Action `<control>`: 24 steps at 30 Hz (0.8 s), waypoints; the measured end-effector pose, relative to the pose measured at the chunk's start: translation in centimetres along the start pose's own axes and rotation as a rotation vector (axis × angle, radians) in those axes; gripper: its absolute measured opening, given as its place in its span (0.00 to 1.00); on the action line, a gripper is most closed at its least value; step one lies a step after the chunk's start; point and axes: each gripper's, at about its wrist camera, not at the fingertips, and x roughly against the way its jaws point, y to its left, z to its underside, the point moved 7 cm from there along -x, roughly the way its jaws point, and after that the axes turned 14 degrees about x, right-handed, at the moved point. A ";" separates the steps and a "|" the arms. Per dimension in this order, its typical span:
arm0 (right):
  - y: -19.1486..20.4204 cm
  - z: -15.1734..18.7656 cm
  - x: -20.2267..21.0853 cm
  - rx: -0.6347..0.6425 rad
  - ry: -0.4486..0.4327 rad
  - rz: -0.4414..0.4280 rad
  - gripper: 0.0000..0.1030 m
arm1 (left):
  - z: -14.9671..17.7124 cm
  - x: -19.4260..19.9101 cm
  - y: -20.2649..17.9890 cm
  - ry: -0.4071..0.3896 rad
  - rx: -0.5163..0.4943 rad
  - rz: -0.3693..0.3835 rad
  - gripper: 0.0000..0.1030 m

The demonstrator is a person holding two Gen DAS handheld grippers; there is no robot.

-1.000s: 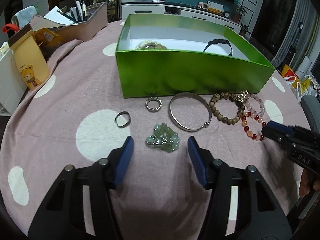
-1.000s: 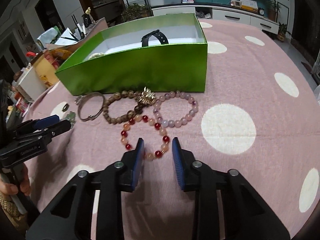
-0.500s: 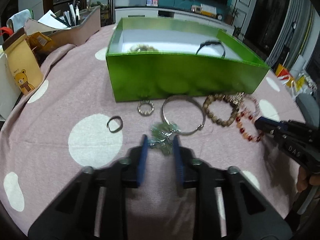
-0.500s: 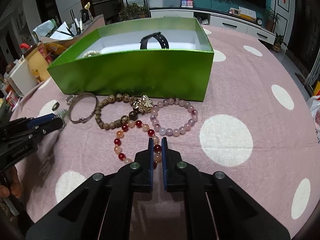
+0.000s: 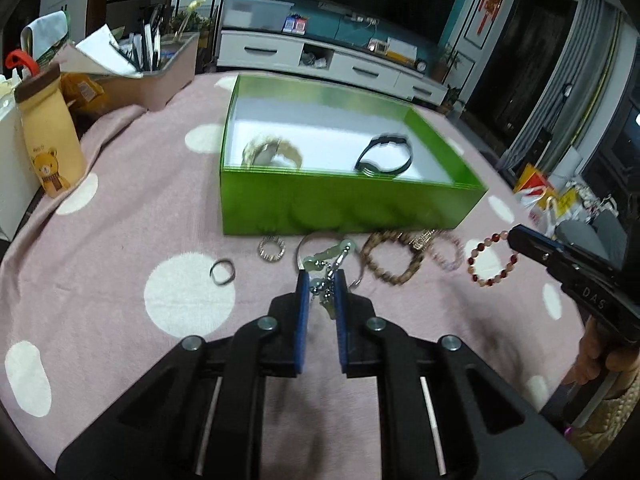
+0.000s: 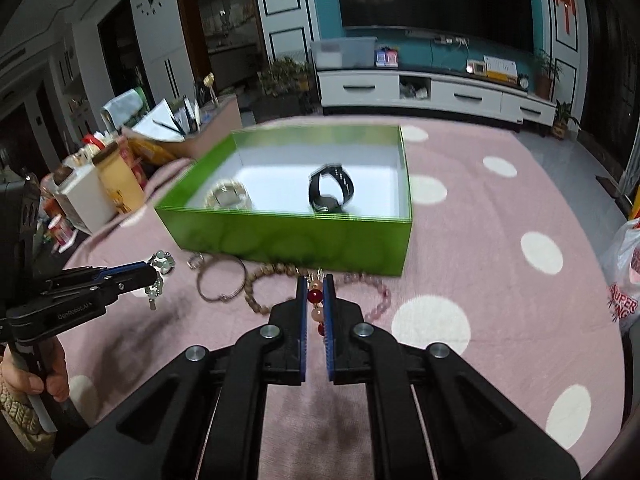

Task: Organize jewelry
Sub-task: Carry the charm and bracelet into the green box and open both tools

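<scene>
Motion blur smears green box (image 6: 288,240), hiding detail of 2 watches (image 6: 331,193).

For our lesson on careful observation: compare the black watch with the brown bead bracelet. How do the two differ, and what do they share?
The black watch lies inside the green box; the brown bead bracelet lies outside it on the dotted cloth. The watch is a smooth, dark band standing on edge; the bracelet is a string of round beads lying flat. Both are closed loops, and neither is held.
</scene>
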 end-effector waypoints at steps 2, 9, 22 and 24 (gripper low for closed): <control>-0.2 -1.0 0.8 0.010 -0.025 0.002 0.07 | -0.9 0.7 -0.6 -0.017 -0.002 0.018 0.11; -1.2 -5.0 1.7 0.036 -0.095 0.013 0.07 | -5.5 1.7 -2.7 -0.073 -0.023 0.042 0.11; -4.0 -9.7 -2.1 0.011 -0.112 0.013 0.07 | -11.9 -3.6 -5.8 -0.037 -0.027 0.018 0.11; -4.2 -9.7 -3.3 0.010 -0.092 0.013 0.07 | -12.2 -4.9 -5.9 -0.020 -0.028 0.006 0.11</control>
